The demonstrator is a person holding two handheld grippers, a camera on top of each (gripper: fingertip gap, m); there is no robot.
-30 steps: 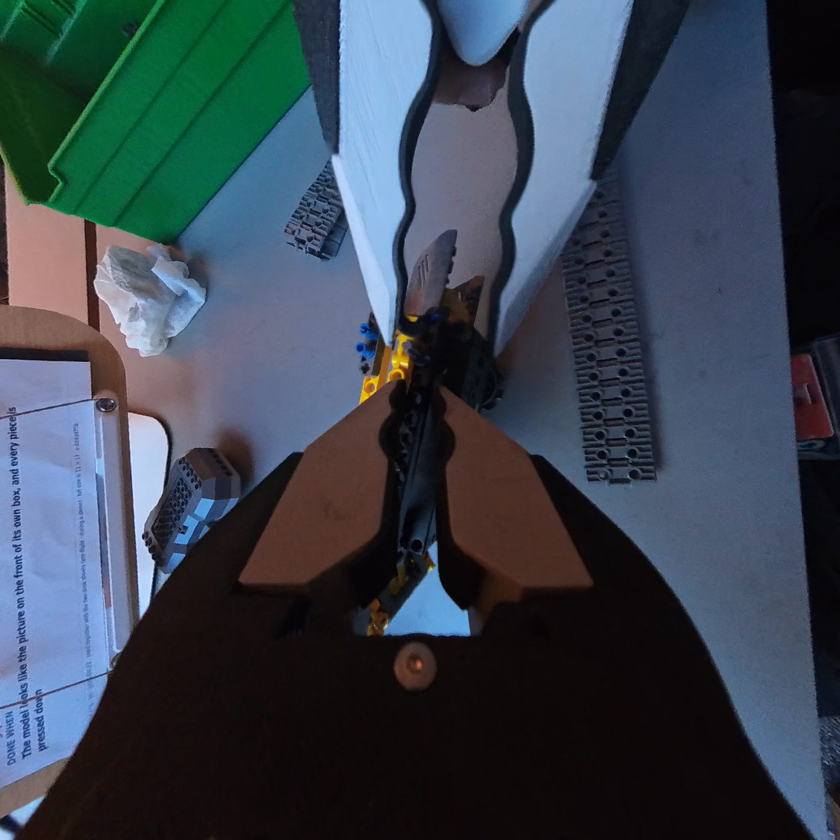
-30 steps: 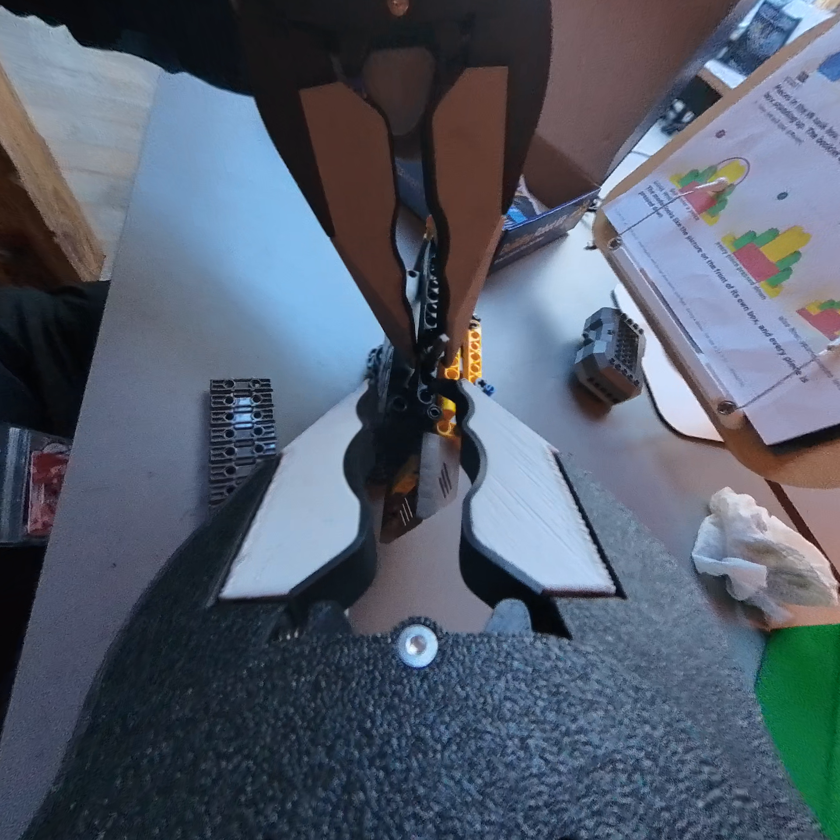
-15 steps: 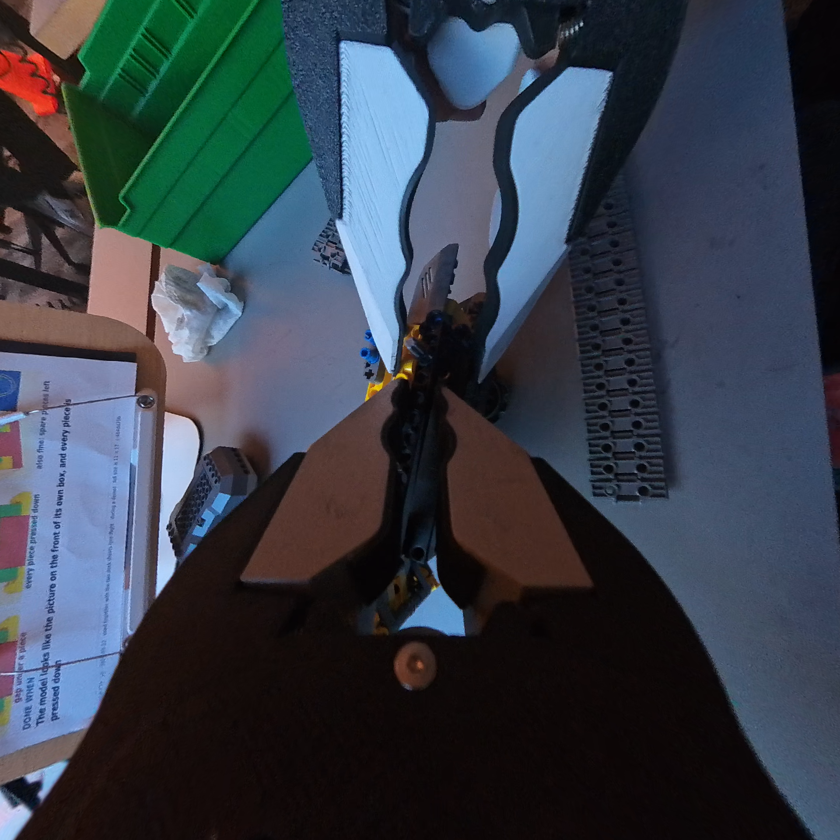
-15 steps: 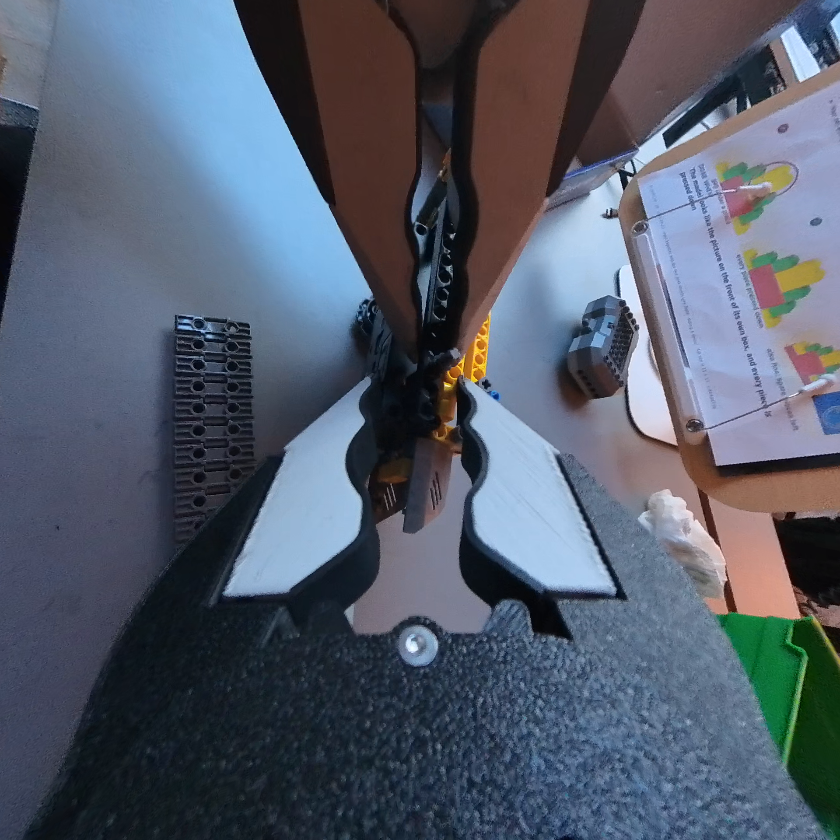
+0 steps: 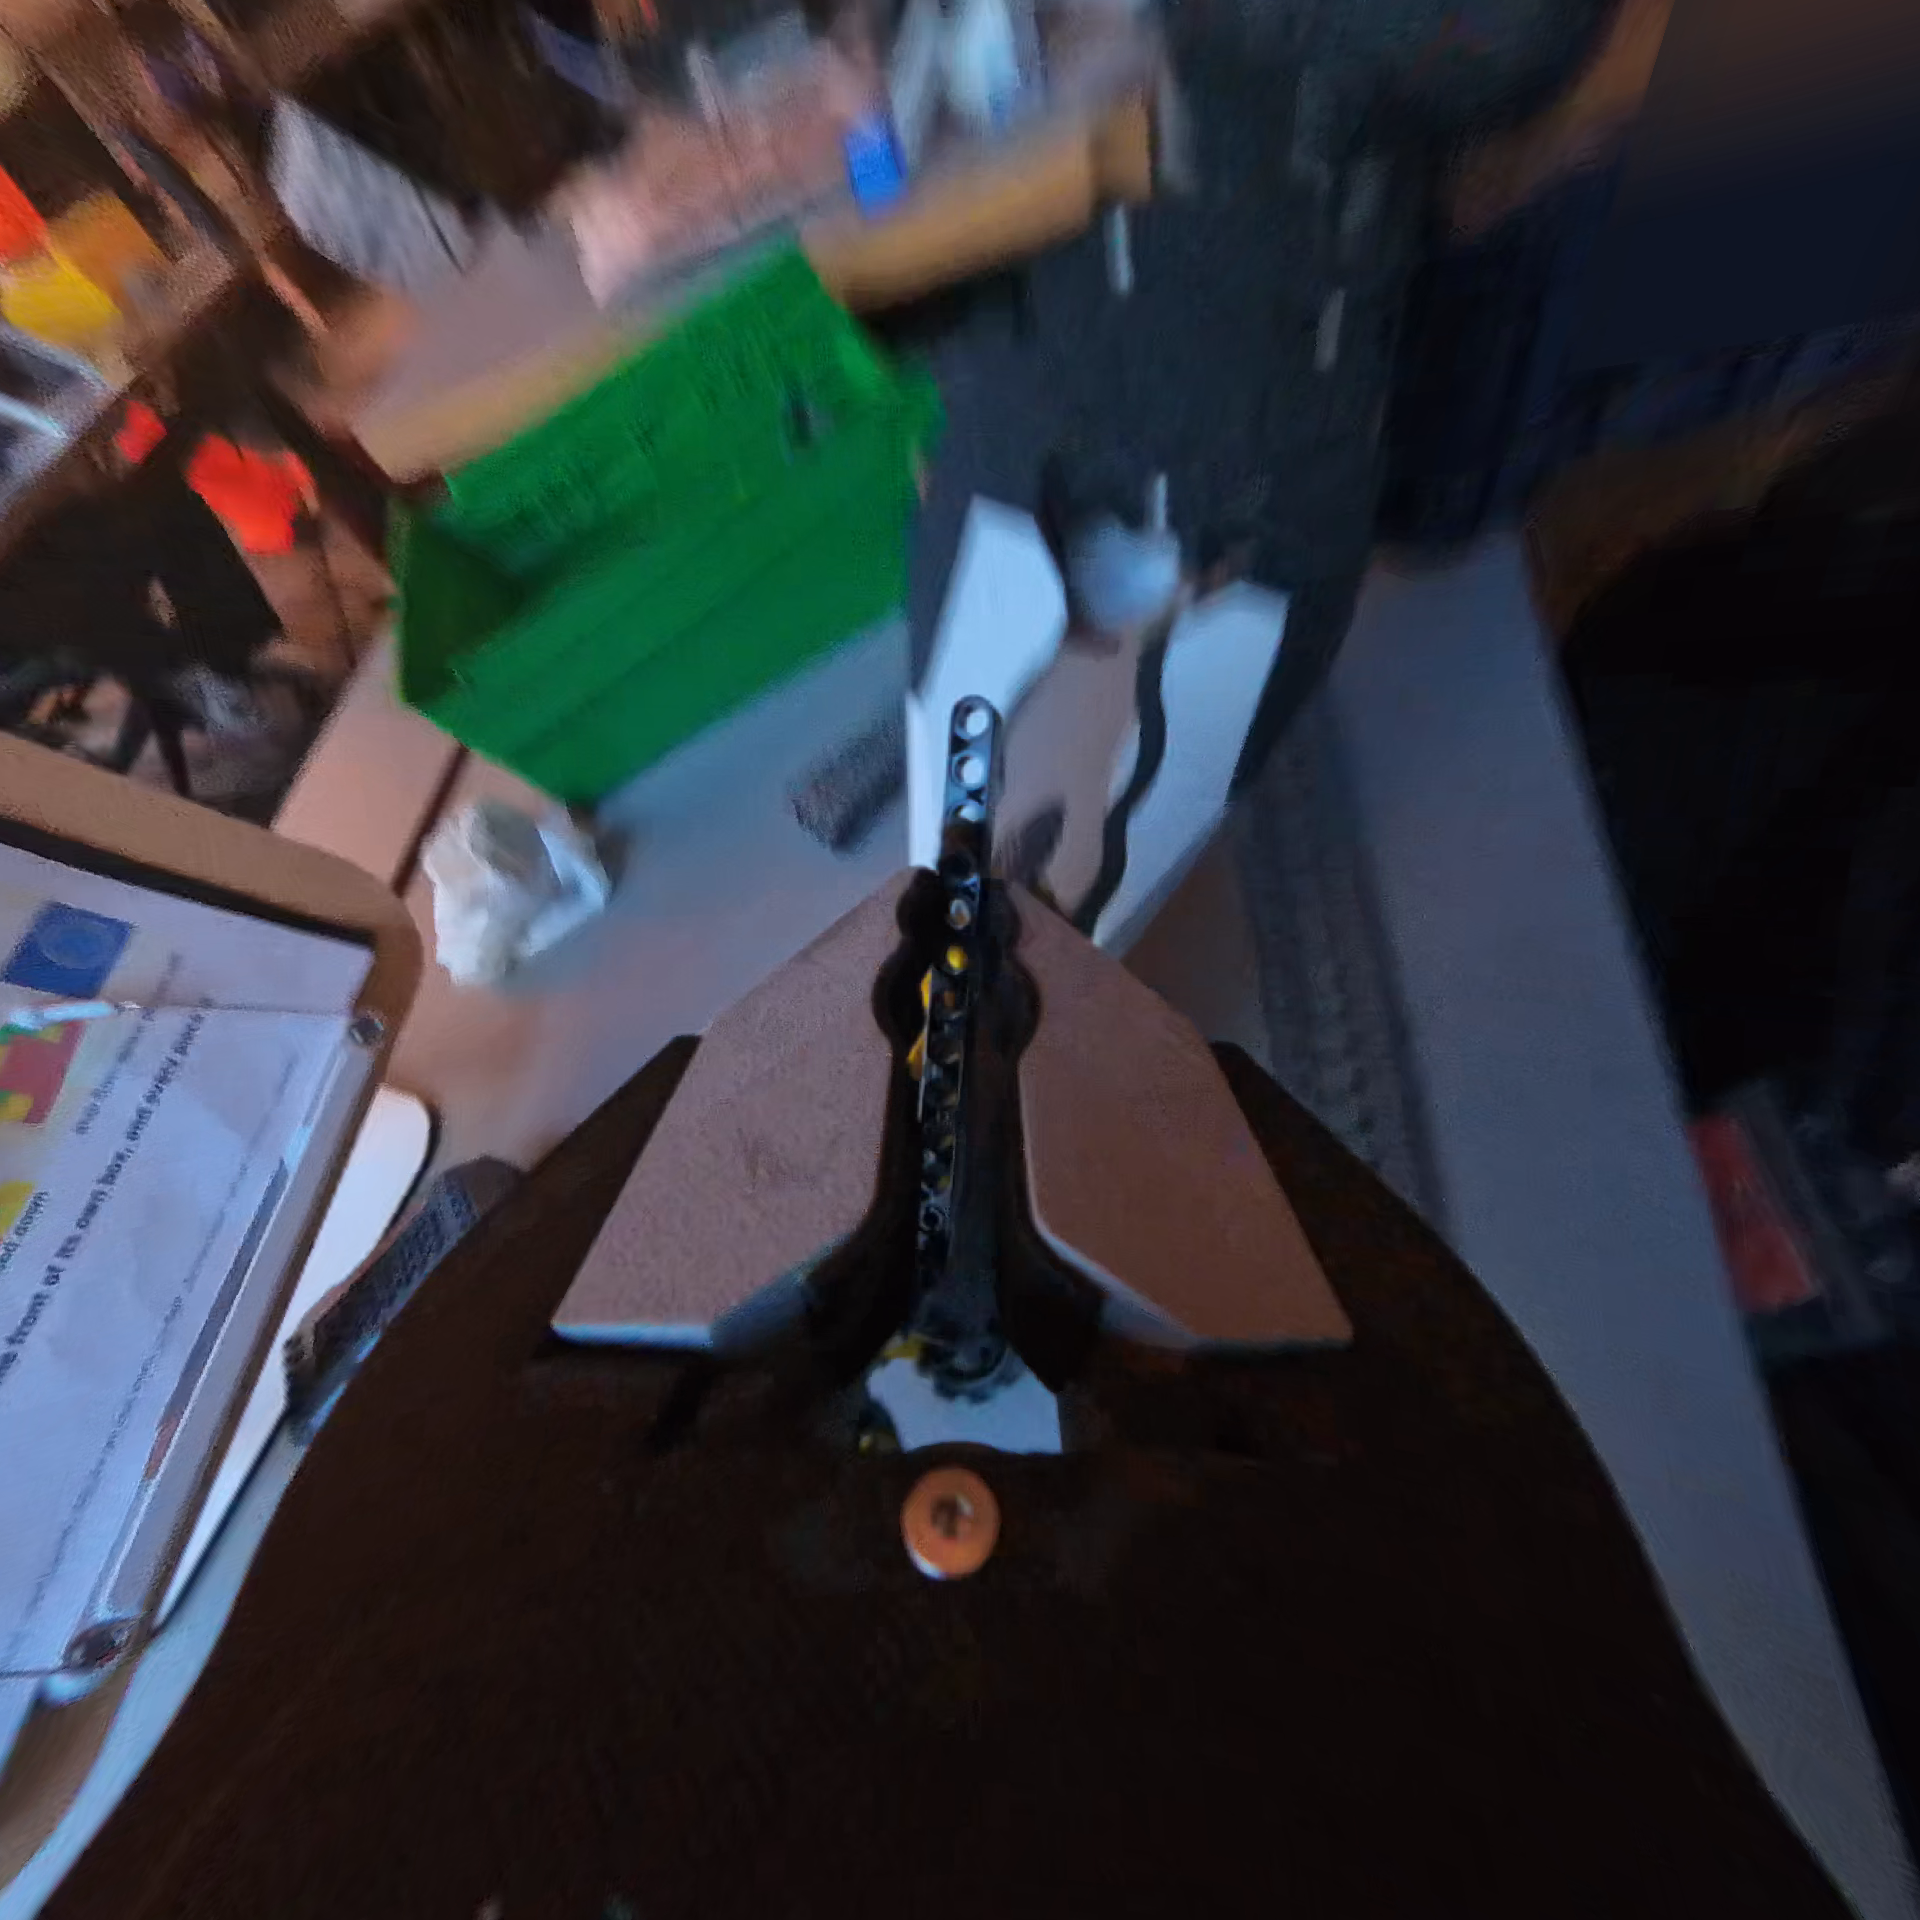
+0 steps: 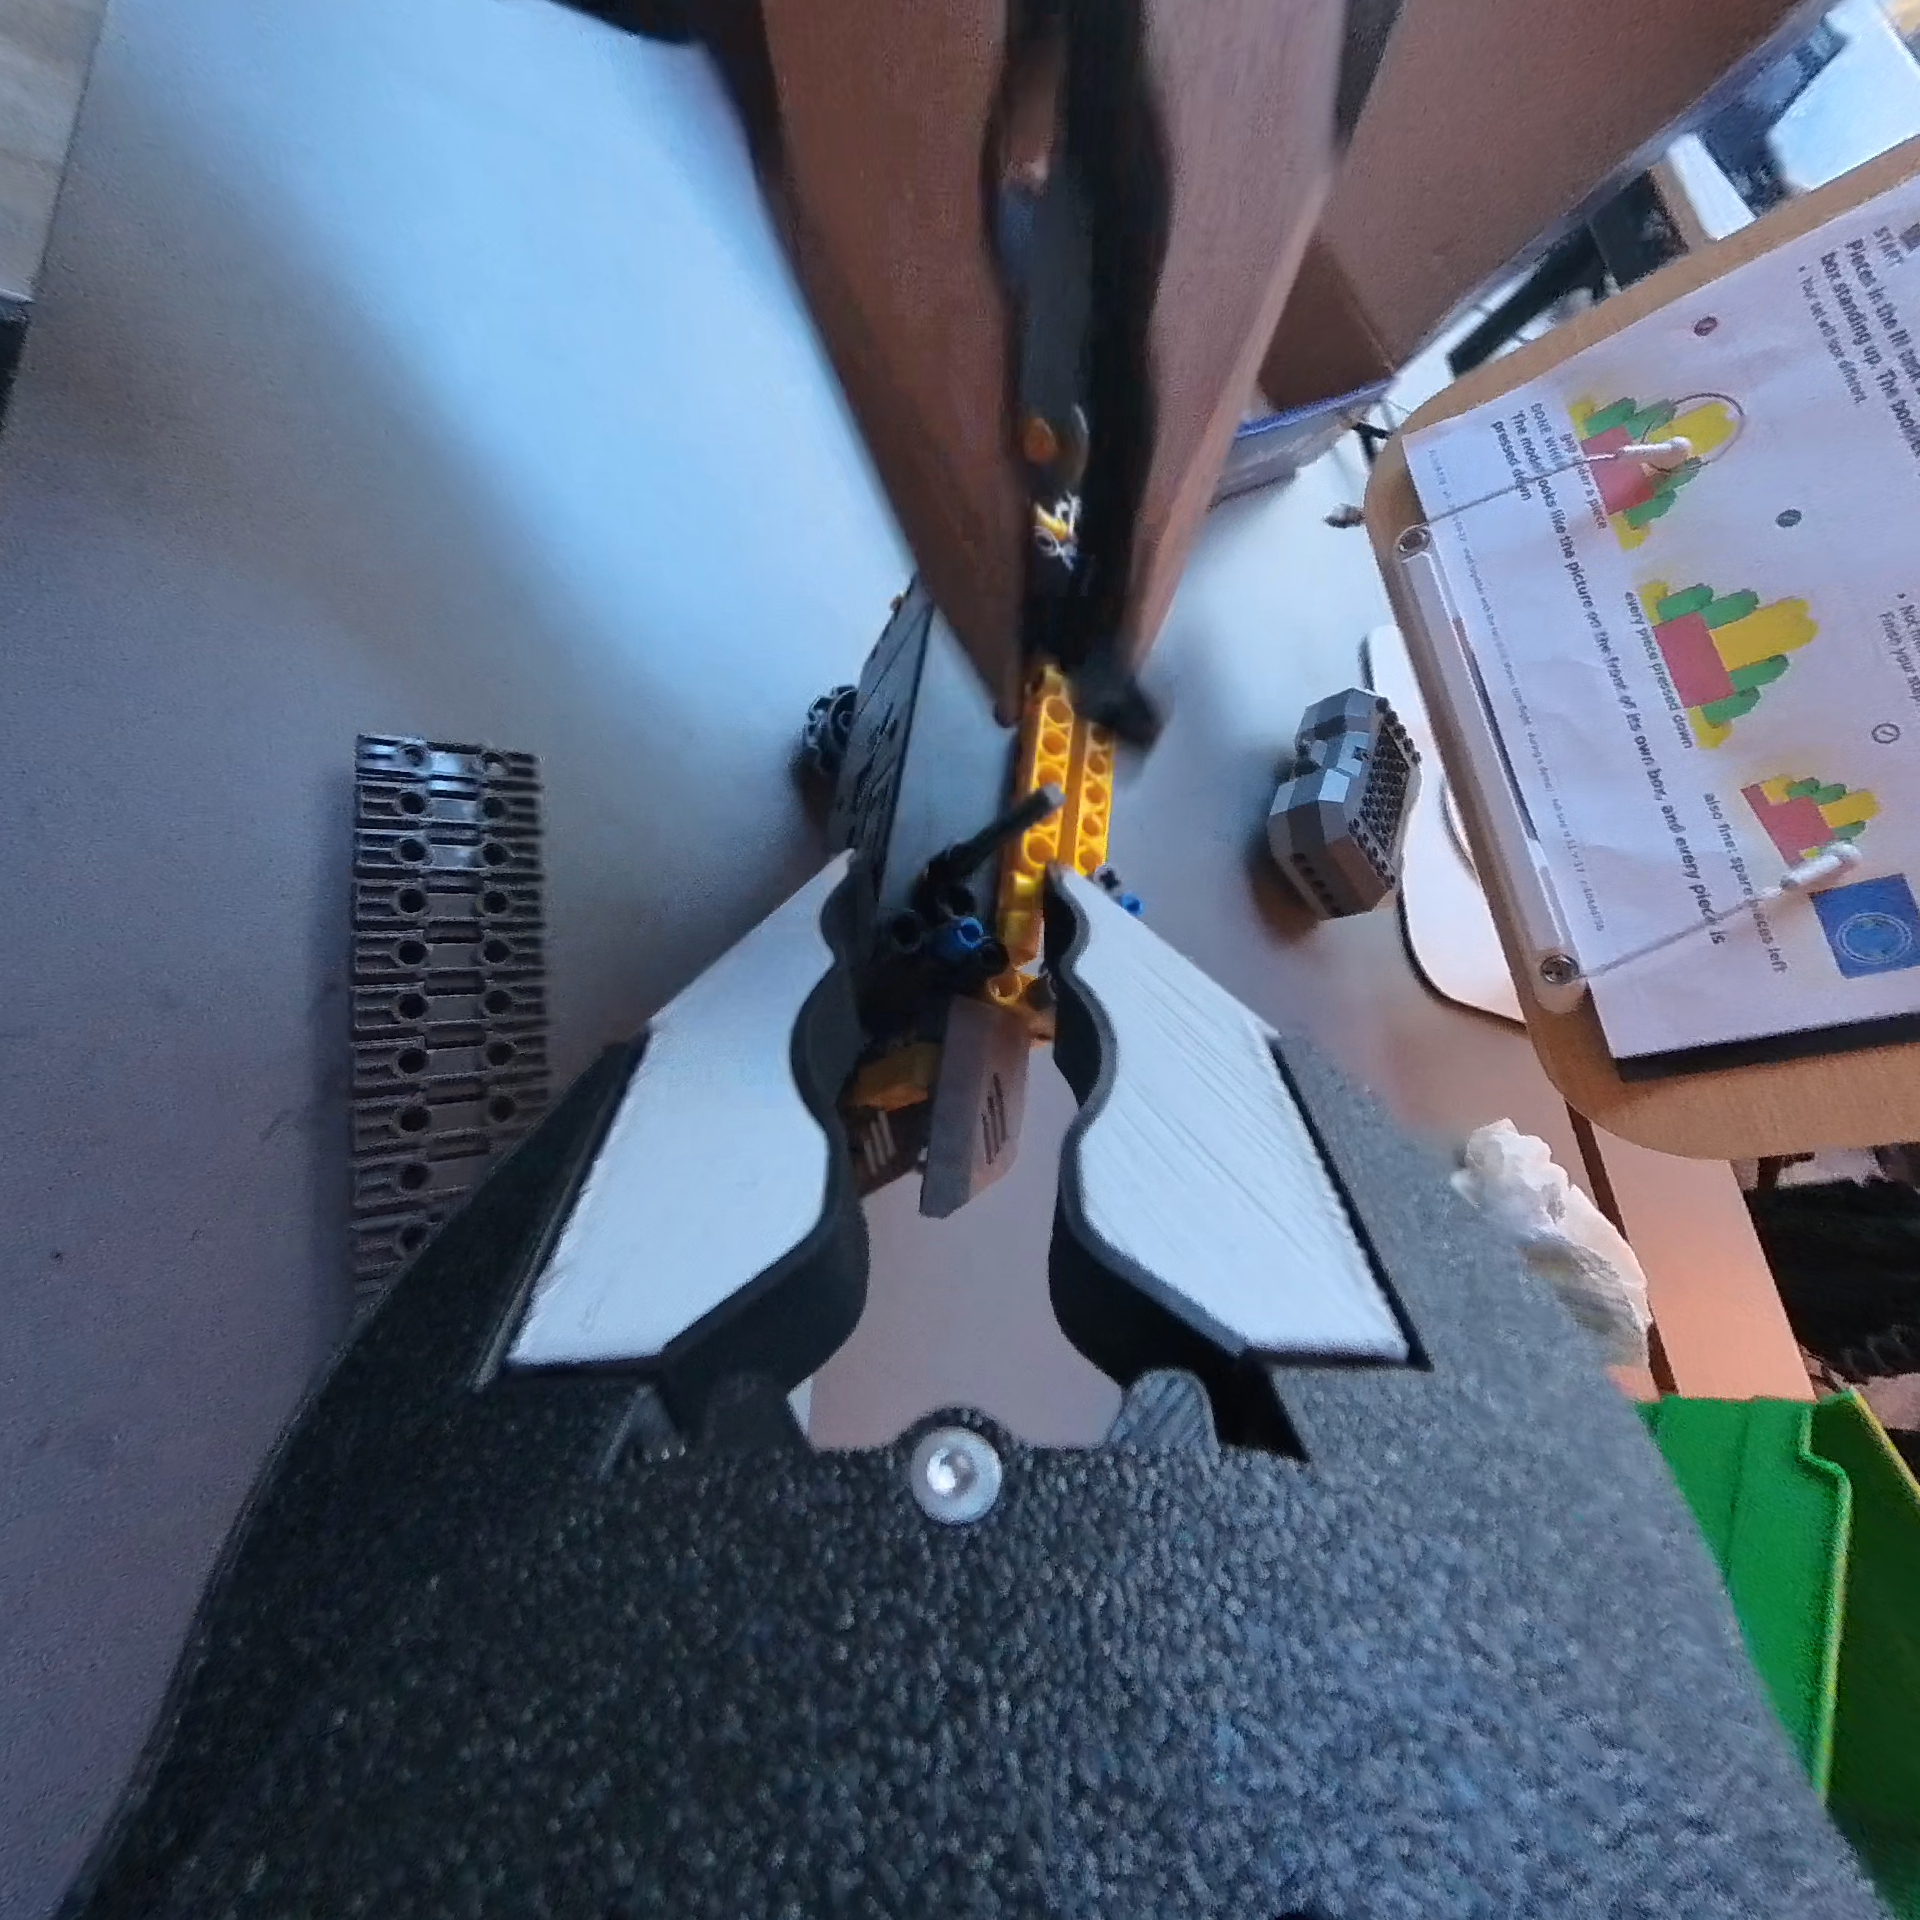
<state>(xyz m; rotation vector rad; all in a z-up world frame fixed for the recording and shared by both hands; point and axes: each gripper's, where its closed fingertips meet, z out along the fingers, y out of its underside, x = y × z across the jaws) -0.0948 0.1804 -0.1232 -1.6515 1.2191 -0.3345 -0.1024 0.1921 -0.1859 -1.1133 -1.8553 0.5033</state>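
A black and yellow brick model [image 6: 1055,800] lies between both grippers over the grey table [image 6: 364,416]. My left gripper [image 5: 956,894], with brown pads, is shut on the model's black holed beam [image 5: 971,769], which sticks out past its fingertips. In the right wrist view it comes in from the top [image 6: 1049,675]. My right gripper [image 6: 954,873], with white pads, clamps the model's other end at the fingertips. A grey slanted piece [image 6: 977,1112] hangs between its pads. The right gripper shows blurred in the left wrist view [image 5: 1101,665].
A grey track strip [image 6: 447,987] lies left of the model. A small grey block [image 6: 1345,821], a wooden board with a printed sheet [image 6: 1662,727], a crumpled tissue [image 6: 1548,1236] and a green bin [image 6: 1787,1558] are on the right. The left wrist view is blurred. The grippers' ends are close to 6 centimetres from one another.
My left gripper has tilted up fast, so its view now takes in the room. The black beam now sticks out past its tips. My right gripper keeps its hold on the model's end.
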